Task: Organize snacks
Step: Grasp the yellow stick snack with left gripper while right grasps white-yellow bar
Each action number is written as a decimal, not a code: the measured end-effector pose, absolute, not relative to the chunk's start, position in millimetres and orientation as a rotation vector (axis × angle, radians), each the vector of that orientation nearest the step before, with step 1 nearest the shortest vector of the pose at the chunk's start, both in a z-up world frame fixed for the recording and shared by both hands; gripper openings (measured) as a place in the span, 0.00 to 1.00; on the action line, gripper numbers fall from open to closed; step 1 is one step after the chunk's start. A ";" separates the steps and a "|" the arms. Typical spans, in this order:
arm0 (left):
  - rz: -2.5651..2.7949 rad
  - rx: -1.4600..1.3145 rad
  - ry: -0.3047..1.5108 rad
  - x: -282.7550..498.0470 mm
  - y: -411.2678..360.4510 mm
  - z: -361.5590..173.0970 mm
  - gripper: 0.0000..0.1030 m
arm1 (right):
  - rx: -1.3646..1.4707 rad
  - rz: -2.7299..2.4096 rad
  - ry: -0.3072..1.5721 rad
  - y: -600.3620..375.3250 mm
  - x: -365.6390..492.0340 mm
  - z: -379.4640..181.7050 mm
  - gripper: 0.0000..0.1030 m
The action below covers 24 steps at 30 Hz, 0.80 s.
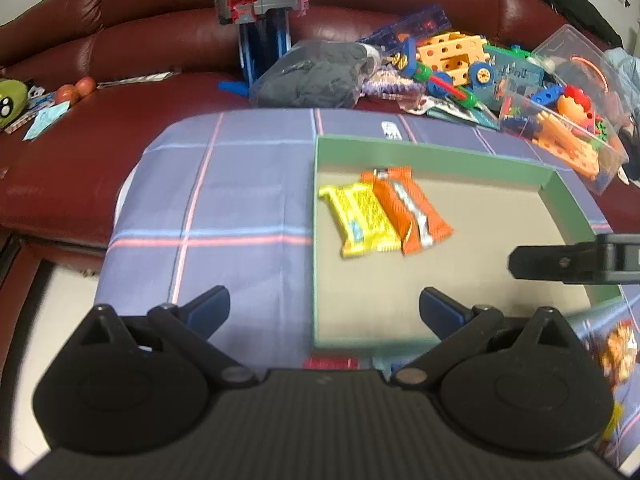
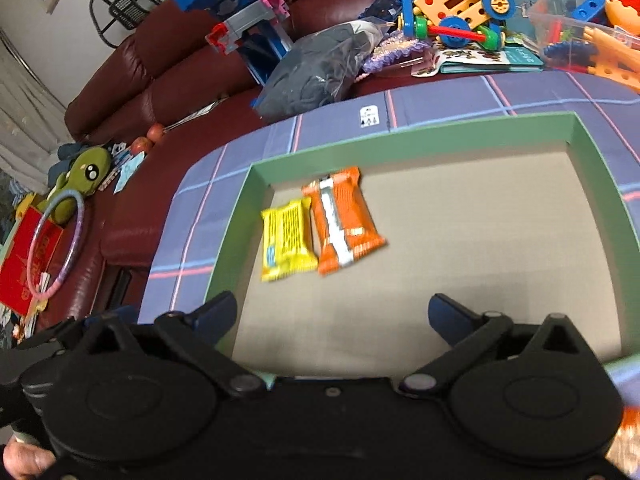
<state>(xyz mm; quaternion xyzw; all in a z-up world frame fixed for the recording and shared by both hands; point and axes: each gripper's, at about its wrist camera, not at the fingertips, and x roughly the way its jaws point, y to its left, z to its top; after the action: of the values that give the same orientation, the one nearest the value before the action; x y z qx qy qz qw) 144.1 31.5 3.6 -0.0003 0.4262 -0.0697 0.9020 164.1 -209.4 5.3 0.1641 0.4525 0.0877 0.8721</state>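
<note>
A green-walled box point(image 1: 440, 150) point(image 2: 400, 136) with a beige floor sits on a blue plaid cloth. Inside, near its far left corner, a yellow snack packet point(image 1: 366, 220) point(image 2: 286, 238) and an orange snack packet point(image 1: 408, 210) point(image 2: 344, 220) lie flat, side by side and touching. My left gripper point(image 1: 326, 308) hangs open over the box's left wall, nothing between its fingers. My right gripper point(image 2: 332, 314) is open and empty above the box's near left part; it also shows in the left wrist view point(image 1: 576, 262) at the right edge. Both are short of the packets.
Another printed packet point(image 1: 618, 350) lies on the plaid cloth point(image 1: 240, 200) right of the box, and something red point(image 1: 330, 362) in front of it. Behind is a dark red sofa point(image 1: 120, 40) with a dark bag point(image 1: 316, 74), building toys and a clear bin point(image 1: 568, 120). A hand point(image 2: 24, 460) shows at the lower left.
</note>
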 end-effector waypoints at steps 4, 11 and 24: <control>-0.142 -0.005 0.904 115.5 37.3 -2.2 1.00 | 0.352 0.189 0.960 -211.6 135.7 3.5 1.00; -0.138 -0.011 0.961 74.0 45.6 -20.9 1.00 | 0.376 0.204 1.007 -212.1 101.3 -7.8 1.00; -0.160 -0.048 1.103 35.1 48.3 -68.4 1.00 | 0.404 0.174 1.048 -231.5 60.2 -34.7 0.85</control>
<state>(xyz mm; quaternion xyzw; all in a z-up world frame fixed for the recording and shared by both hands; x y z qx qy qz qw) 35.1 48.3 -68.4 -0.0226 0.5234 -0.0757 0.8484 60.2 -231.5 -34.7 0.1915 0.4963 0.0825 0.8427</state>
